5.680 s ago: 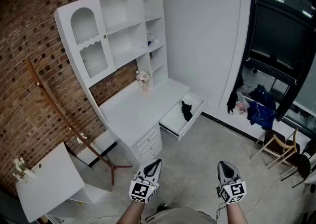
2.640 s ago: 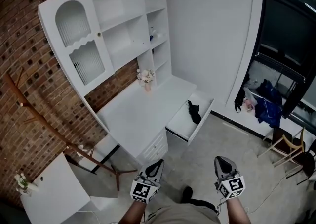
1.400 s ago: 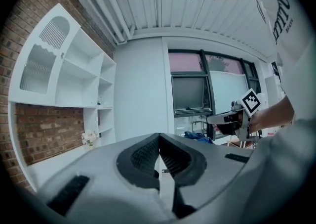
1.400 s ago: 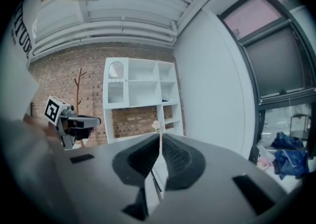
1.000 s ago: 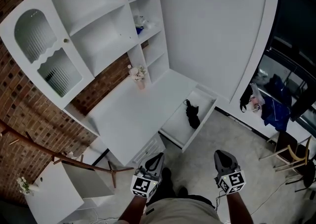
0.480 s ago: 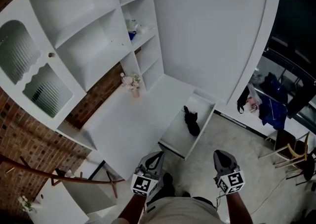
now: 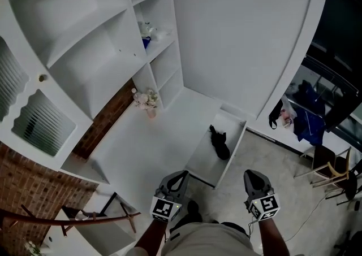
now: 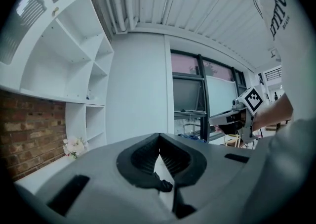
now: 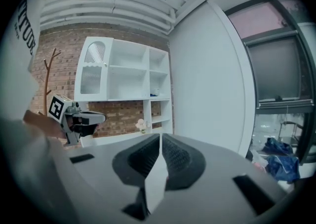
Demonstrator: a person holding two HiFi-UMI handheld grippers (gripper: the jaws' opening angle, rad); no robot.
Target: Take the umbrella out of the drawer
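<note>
the black umbrella (image 7: 219, 143) is lying in the open drawer (image 7: 198, 165) at the centre of the head view, pulled out so it is reachable from above. the left gripper (image 7: 179, 174) and right gripper (image 7: 254, 174) are sitting at the bottom edge, jaws pressed together on nothing (probably just being carried in). only the left gripper view is showing a dark shape, seemingly the umbrella, below its tips; the right gripper view is showing shelves (image 9: 133, 84) instead.
</note>
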